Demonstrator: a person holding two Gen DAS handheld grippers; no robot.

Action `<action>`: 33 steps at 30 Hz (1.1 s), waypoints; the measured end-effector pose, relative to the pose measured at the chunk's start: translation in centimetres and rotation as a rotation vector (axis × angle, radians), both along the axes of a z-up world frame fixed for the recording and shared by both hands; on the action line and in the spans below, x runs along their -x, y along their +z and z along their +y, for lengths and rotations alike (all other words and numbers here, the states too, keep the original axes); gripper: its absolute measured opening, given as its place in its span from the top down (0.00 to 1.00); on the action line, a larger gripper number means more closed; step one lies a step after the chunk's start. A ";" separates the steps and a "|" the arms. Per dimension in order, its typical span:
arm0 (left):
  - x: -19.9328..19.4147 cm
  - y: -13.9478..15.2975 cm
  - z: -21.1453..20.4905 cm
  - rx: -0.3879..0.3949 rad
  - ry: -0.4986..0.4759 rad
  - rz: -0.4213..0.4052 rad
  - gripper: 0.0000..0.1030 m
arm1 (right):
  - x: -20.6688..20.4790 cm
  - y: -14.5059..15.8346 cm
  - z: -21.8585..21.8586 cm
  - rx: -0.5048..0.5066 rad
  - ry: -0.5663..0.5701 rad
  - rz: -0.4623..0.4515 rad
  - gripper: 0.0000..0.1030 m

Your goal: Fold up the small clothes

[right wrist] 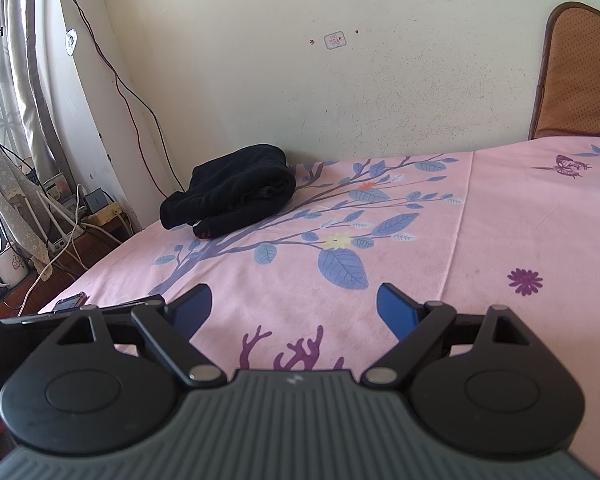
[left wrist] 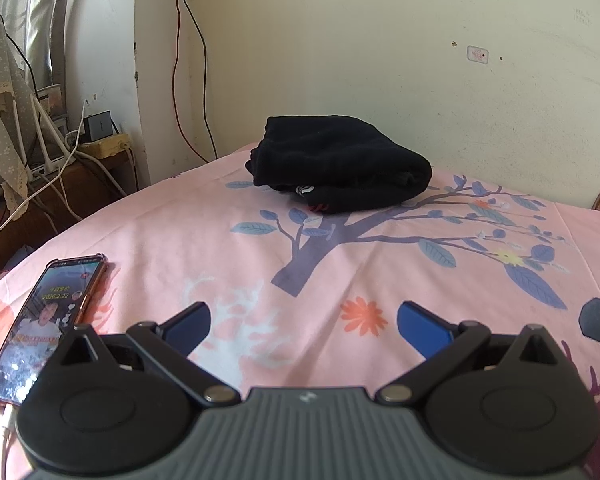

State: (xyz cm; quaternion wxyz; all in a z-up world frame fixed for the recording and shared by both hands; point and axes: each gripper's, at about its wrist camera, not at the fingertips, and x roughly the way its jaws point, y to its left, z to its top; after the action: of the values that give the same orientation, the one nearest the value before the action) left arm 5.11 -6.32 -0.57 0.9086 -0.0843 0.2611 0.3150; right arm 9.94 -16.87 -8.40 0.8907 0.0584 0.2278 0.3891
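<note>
Done: soft black knit garment [left wrist: 340,164] is seen folded (seemingly) on pink floral bedsheet [left wrist: 220,240].
Left gripper [left wrist: 304,326]: jaws spread, empty.
Right gripper [right wrist: 294,306]: jaws spread, empty.
Left: nothing unfolded is seen.

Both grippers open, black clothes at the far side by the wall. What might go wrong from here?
The phone lies beside the left gripper; a sweep may knock it. The black clothes sit bundled, so a pinch may grab several layers. The right gripper faces a long reach.
</note>
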 end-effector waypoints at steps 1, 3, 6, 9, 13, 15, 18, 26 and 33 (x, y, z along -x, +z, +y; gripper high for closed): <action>0.0 0.0 0.0 0.000 0.000 0.001 0.00 | 0.1 0.0 0.0 0.000 0.000 0.000 0.11; 0.1 0.0 -0.1 0.002 -0.004 -0.003 0.00 | 0.0 0.0 0.0 0.000 -0.001 0.000 0.11; 0.2 0.0 -0.1 -0.001 0.008 -0.009 0.00 | 0.0 0.0 0.0 0.000 -0.001 0.000 0.11; 0.1 0.0 0.0 -0.004 0.014 -0.002 0.00 | 0.1 0.0 0.1 0.000 -0.001 0.000 0.11; 0.3 0.0 0.0 -0.012 0.027 -0.007 0.00 | 0.1 0.0 0.0 0.000 -0.002 0.000 0.11; 0.2 0.0 0.0 -0.012 0.029 -0.005 0.00 | 0.1 0.0 0.1 0.000 -0.002 0.000 0.11; 0.2 0.0 0.1 -0.009 0.032 -0.004 0.00 | 0.1 0.0 0.1 0.000 -0.003 0.000 0.11; 0.5 0.1 0.2 -0.005 0.030 -0.020 0.00 | 0.1 0.0 0.1 -0.001 -0.004 0.000 0.11; 0.4 0.1 0.1 -0.009 0.030 -0.018 0.00 | 0.1 0.0 0.1 0.000 -0.003 0.000 0.11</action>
State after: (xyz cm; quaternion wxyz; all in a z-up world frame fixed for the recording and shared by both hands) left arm 4.66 -6.18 -0.49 0.9064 -0.0869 0.2502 0.3291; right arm 9.87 -16.82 -8.40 0.8912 0.0589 0.2277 0.3879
